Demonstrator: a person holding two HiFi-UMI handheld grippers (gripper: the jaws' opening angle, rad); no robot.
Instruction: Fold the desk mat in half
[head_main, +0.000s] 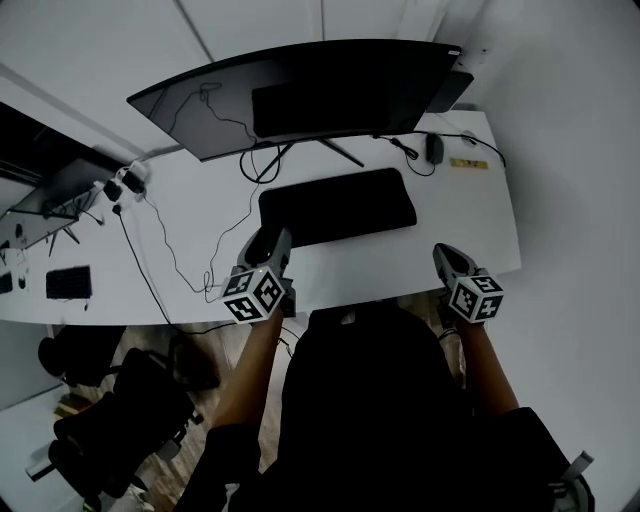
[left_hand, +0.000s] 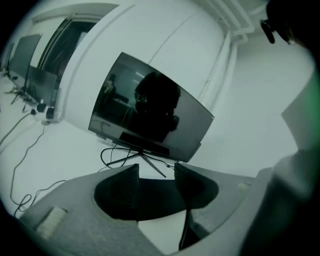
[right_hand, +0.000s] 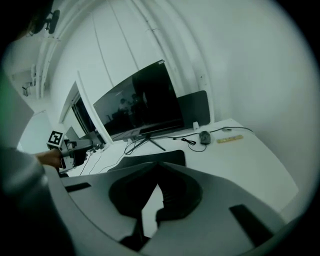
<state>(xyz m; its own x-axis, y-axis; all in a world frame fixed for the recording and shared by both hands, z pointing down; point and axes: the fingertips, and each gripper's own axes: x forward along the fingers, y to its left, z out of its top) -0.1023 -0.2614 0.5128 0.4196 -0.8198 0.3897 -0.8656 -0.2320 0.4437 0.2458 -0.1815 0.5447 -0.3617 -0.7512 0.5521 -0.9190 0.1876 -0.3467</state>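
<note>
Desk mat (head_main: 338, 205), seemingly folded, lies on the desk (head_main: 470, 225); left gripper (head_main: 266, 243) at its 8 o'clock gapes empty, right gripper (head_main: 447, 256) at 4 o'clock closed, empty

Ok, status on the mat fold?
Left gripper open, empty, over mat's near-left corner. Right gripper shut, empty, at desk edge. Mat flat, nothing on it; cables and monitor stand behind.

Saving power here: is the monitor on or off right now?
Looks off: the monitor has a dark screen in every view, showing only reflections of the room. Standby cannot be ruled out.
</note>
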